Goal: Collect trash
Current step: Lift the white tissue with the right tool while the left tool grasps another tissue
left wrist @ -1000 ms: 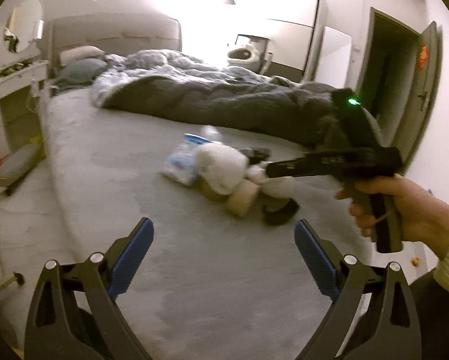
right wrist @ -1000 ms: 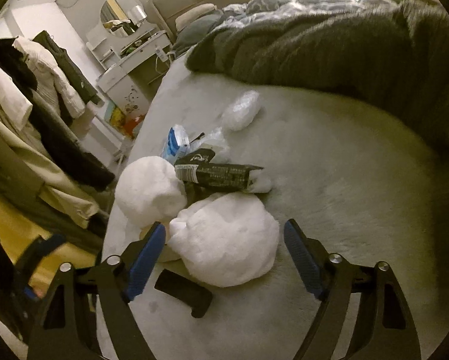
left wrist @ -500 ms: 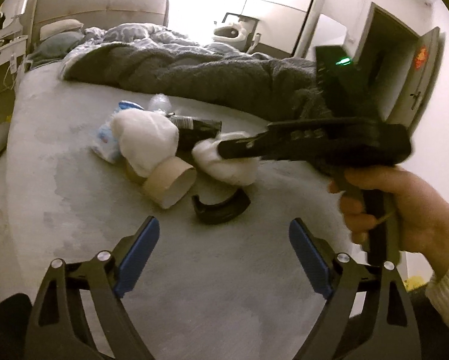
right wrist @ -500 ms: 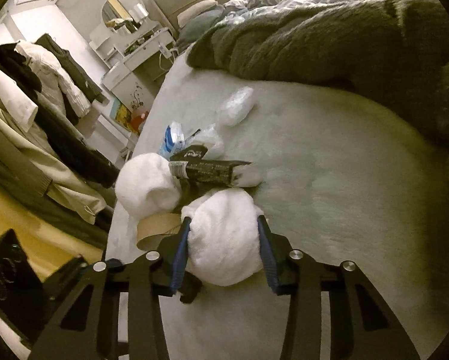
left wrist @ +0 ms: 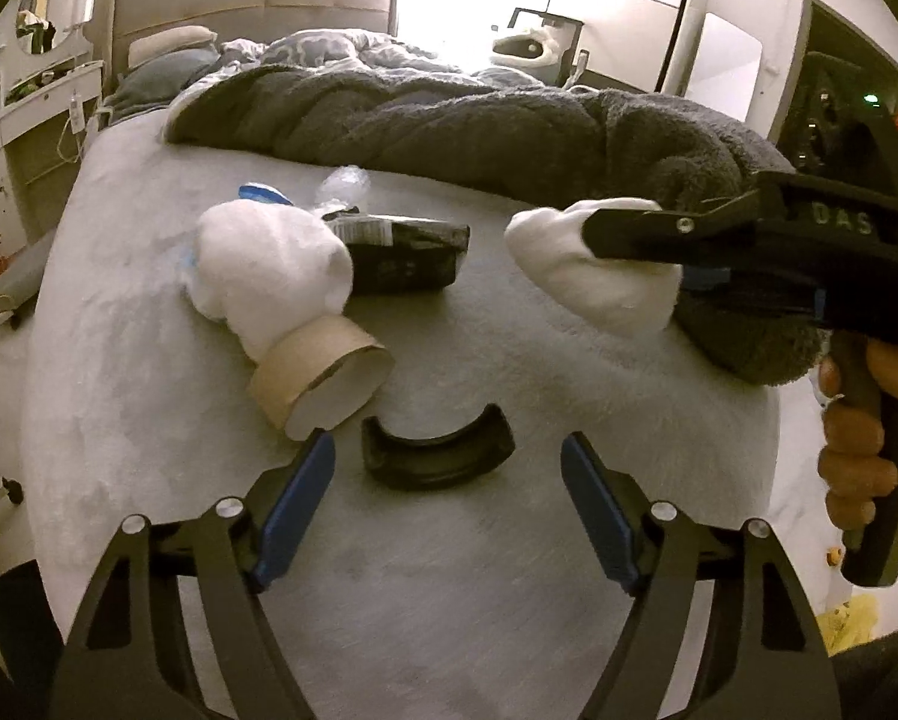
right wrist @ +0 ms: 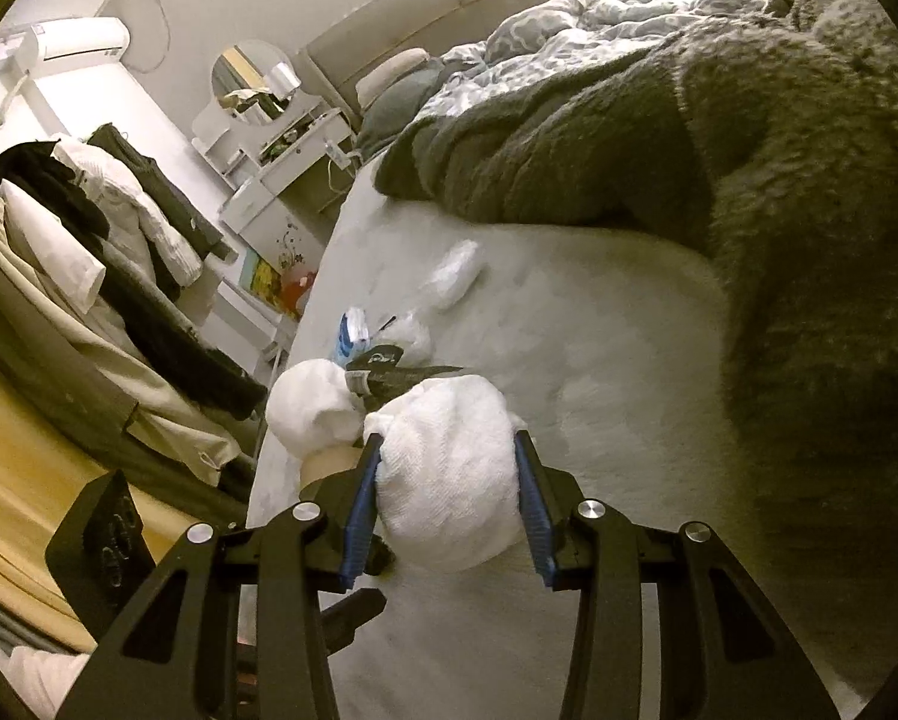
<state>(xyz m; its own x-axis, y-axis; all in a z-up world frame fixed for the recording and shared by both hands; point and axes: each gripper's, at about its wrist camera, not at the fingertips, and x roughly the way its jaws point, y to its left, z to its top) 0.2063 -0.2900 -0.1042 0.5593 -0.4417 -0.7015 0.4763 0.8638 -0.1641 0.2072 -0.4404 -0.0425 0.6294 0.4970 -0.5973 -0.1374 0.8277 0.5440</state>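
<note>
Both my wrist cameras look down, close, across the pale grey bed [left wrist: 149,420] toward its headboard, sharing the litter at its middle.

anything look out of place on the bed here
Yes: litter sits on the grey bed sheet: a curved black plastic piece, a cardboard tape roll, a black printed wrapper and a white crumpled wad.

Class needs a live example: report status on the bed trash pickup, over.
Right gripper shut on white wad, lifted off bed. Left gripper open, jaws just closing, nothing between, black curved piece ahead. Cardboard roll close beside.
</note>
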